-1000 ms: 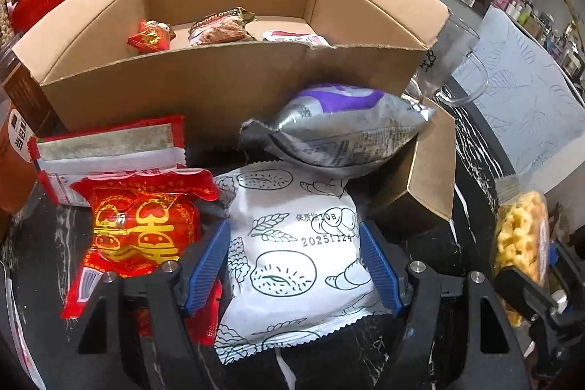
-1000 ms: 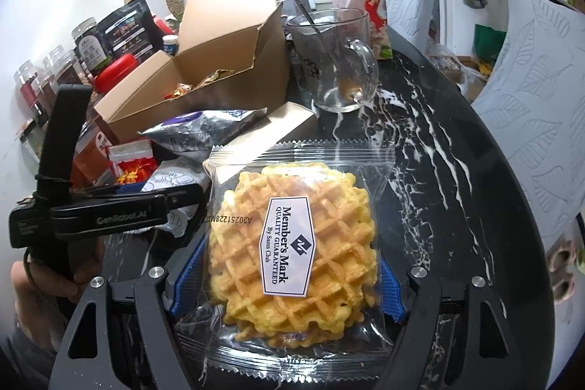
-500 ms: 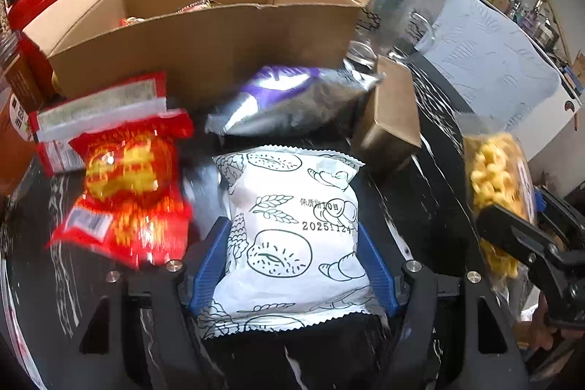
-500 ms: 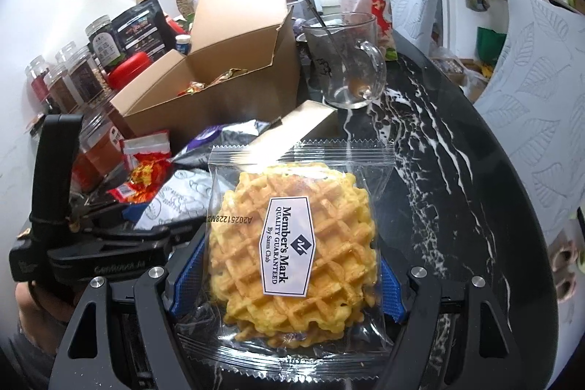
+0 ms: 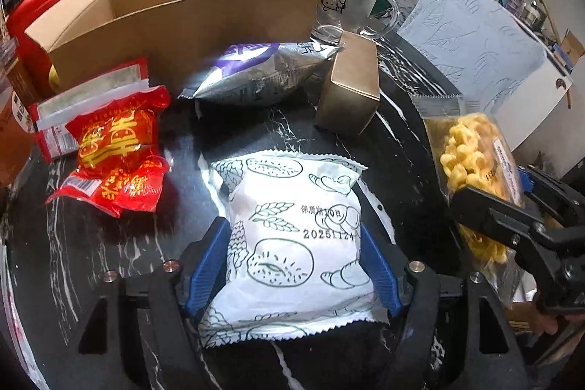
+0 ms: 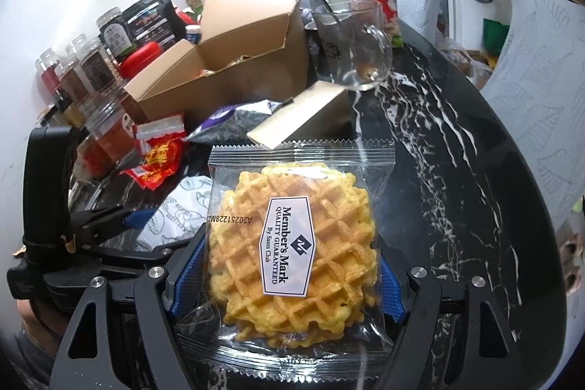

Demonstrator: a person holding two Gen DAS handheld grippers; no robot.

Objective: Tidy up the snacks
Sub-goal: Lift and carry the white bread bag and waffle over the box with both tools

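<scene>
Now we hold a snack in each gripper, and both have lifted back from the open brown cardboard box [image 5: 175, 13] since a second ago. Our left gripper [image 5: 292, 258] has its blue pads clamped on the white pillow pack printed with bread drawings [image 5: 292, 236]; earlier that pack lay among the other packets right against the box, and now it sits clear of them, with bare black marble tabletop [image 5: 256, 130] showing ahead of it. The red and gold foil packet [image 5: 117, 148], the silver and purple crinkled bag [image 5: 256, 72] and the small brown carton [image 5: 351, 86] rest on the table between us and the box.

Our right gripper [image 6: 285, 276] is closed on the clear-wrapped golden waffle with the white label [image 6: 289, 243], the same grip as before, held above the table near its edge. The box shows a little farther off in this view too.

We judge both picks finished: nothing slipped as we drew away. What remains is carrying each pack over the front wall of the box, which already holds a few snacks, and releasing there.
</scene>
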